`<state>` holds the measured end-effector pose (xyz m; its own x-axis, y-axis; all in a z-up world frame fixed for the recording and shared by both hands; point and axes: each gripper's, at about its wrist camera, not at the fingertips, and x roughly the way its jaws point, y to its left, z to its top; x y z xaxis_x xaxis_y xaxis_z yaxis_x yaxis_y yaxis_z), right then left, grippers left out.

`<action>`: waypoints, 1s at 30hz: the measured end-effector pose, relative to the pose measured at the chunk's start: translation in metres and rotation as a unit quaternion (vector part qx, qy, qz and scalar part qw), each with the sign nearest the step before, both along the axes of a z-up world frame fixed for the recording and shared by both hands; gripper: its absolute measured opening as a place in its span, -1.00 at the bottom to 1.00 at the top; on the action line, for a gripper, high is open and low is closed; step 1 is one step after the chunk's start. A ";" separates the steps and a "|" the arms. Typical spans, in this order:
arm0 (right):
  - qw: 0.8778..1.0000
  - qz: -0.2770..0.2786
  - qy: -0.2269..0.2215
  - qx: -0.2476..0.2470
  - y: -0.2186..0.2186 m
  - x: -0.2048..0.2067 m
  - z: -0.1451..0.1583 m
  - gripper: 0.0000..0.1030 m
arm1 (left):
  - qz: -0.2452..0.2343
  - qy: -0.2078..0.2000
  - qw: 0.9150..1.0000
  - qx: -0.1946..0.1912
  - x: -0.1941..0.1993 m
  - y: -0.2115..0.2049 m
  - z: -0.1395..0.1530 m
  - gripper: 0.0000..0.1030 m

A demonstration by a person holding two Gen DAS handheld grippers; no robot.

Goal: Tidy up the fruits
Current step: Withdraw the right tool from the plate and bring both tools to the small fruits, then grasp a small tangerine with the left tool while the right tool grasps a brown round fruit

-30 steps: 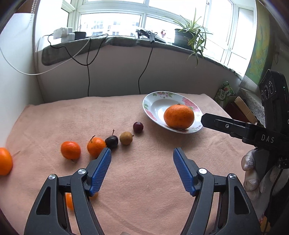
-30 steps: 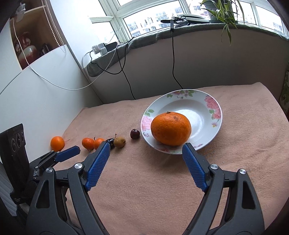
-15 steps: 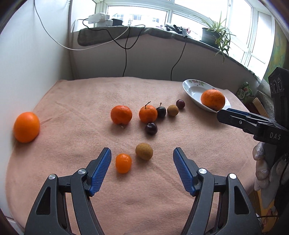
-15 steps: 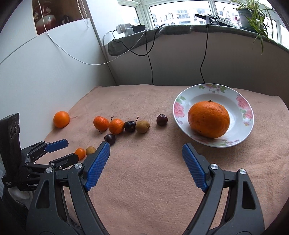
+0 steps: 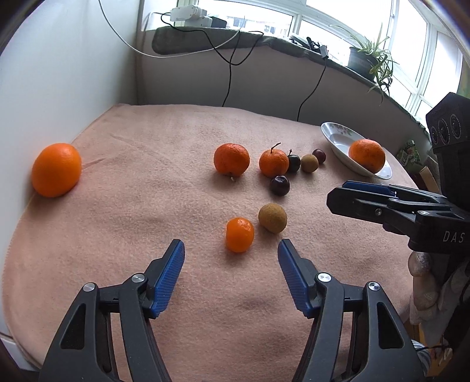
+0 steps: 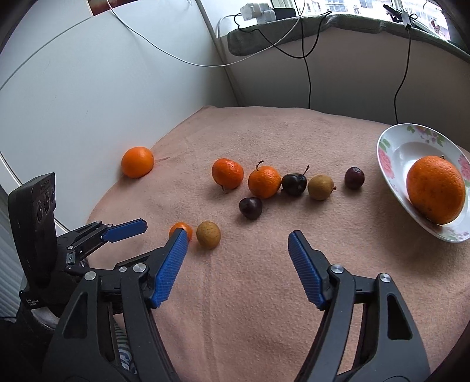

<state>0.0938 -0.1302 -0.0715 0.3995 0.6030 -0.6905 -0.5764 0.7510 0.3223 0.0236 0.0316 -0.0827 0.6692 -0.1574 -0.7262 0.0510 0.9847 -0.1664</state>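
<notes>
Hovering: both my grippers hang over a peach-pink blanket [image 5: 123, 223] that covers the whole surface.
Room: white wall on my left, a grey-draped windowsill [image 5: 205, 38] at the back with a power strip [image 5: 192, 14], black and white cables hanging down from it, a potted plant [image 5: 367, 55] at the bright window.
Left gripper [image 5: 231, 249]: jaws parted with nothing between them; they have just been closing. The small mandarin [image 5: 239, 234] lies just ahead of the gap, untouched.
Right gripper [image 6: 238, 244]: jaws parted and empty, also just closing; bare blanket in the gap.
Plate [image 6: 393, 152]: floral, far right on the blanket, holding one big orange [image 6: 436, 189].
Fruit row: a mandarin [image 6: 227, 173], a stemmed mandarin [image 6: 264, 181], a dark cherry [image 6: 294, 183] touching it, a brown longan [image 6: 320, 187], then a second cherry [image 6: 354, 177] nearest the plate.
Loose fruit: a third cherry [image 6: 250, 207] just in front of the row; a second longan [image 6: 208, 234] beside the small mandarin.
Lone orange [image 5: 56, 169]: against the wall, well apart from the rest.
In the way: from the right wrist view, my own left finger's tip overlaps the small mandarin; in the left wrist view a gloved hand [image 5: 426, 288] holds my right gripper at the edge.
</notes>
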 end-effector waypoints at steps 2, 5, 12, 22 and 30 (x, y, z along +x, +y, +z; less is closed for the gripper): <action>1.000 0.008 0.007 -0.002 0.008 0.001 -0.004 0.17 | -0.003 -0.001 1.000 -0.009 0.000 0.001 -0.002 0.10; 1.000 0.020 0.016 -0.003 0.017 0.002 -0.009 0.03 | -0.007 0.002 1.000 -0.018 0.002 0.003 -0.006 -0.08; 0.999 0.036 0.020 -0.017 0.033 0.003 -0.021 -0.16 | -0.017 0.004 1.000 -0.020 0.009 -0.003 -0.010 -0.30; 0.998 0.040 0.036 -0.030 0.045 0.013 -0.035 -0.32 | -0.018 0.010 0.999 -0.025 0.015 -0.002 -0.014 -0.40; 0.997 0.054 0.045 -0.026 0.052 0.016 -0.037 -0.47 | -0.018 0.011 0.999 -0.025 0.014 0.000 -0.016 -0.54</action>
<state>0.1093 -0.0785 -0.1087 0.2697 0.6013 -0.7522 -0.6250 0.7035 0.3383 0.0380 0.0318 -0.0985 0.6463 -0.2171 -0.7315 0.0812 0.9728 -0.2169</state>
